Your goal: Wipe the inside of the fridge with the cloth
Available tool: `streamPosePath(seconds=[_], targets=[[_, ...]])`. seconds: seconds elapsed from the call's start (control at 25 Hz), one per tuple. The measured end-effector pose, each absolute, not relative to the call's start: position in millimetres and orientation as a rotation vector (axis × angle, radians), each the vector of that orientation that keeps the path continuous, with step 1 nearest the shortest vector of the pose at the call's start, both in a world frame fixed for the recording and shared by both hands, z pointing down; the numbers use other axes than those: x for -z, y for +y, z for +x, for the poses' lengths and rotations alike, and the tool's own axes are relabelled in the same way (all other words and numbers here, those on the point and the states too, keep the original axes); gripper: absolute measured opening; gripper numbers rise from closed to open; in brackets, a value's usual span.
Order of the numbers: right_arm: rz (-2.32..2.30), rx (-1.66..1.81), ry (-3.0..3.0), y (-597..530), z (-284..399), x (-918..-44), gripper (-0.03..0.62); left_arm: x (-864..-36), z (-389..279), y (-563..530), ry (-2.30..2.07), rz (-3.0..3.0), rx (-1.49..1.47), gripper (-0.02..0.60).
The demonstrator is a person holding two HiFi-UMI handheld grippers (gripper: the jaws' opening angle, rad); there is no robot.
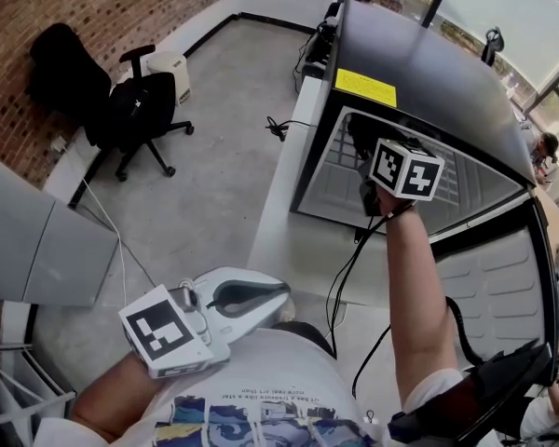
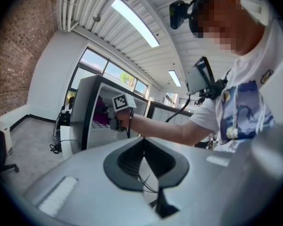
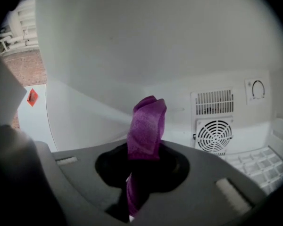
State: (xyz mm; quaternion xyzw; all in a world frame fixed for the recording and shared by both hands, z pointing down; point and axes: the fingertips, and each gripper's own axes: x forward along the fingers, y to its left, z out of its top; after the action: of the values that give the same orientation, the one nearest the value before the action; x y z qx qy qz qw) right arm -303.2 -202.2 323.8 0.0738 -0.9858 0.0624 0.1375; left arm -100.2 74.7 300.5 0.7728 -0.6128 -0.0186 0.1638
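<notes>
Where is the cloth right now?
The cloth is clamped in the right gripper, inside the fridge, left of the fan grille in that gripper's view.

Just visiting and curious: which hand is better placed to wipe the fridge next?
Right. The right gripper holds the purple cloth inside the fridge; the left gripper is shut, empty, outside it.

Purple fuzzy cloth, bunched into an upright strip, clamped between the jaws of the right gripper and standing up past their tips, top end curled over. Held inside the fridge, not seen touching any wall. Black outside and white inside, door swung open to the right gripper's right. Straight ahead of those jaws, a white back wall with a round fan. Well apart from the left gripper, out in front of it.
</notes>
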Motion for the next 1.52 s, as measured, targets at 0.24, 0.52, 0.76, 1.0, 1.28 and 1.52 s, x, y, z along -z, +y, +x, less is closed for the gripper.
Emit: streamPosePath(seconds=[0.24, 0.52, 0.76, 1.0, 1.28, 1.52], targets=[[0.388, -0.146, -2.862, -243, -257, -314, 0.054, -306, -91, 65, -1.669, 2.266, 0.048, 0.008], [0.628, -0.127, -2.835, -300, -194, -301, 0.054, -311, -84, 46, -1.59, 2.345, 0.027, 0.008], [0.784, -0.033, -2.774, -353, -140, -296, 0.054, -297, -57, 12, -1.492, 2.39, 0.054, 0.007], [0.84, 0.098, -2.71, -355, -141, -303, 0.054, -307, -76, 9, -1.475, 2.431, 0.051, 0.008], [0.848, 0.125, -2.611, -357, -147, -332, 0.054, -297, -73, -1, -1.441, 2.419, 0.08, 0.008], [0.804, 0.074, -2.603, -344, -160, -349, 0.054, -313, -85, 7, -1.488, 2.403, 0.055, 0.007]])
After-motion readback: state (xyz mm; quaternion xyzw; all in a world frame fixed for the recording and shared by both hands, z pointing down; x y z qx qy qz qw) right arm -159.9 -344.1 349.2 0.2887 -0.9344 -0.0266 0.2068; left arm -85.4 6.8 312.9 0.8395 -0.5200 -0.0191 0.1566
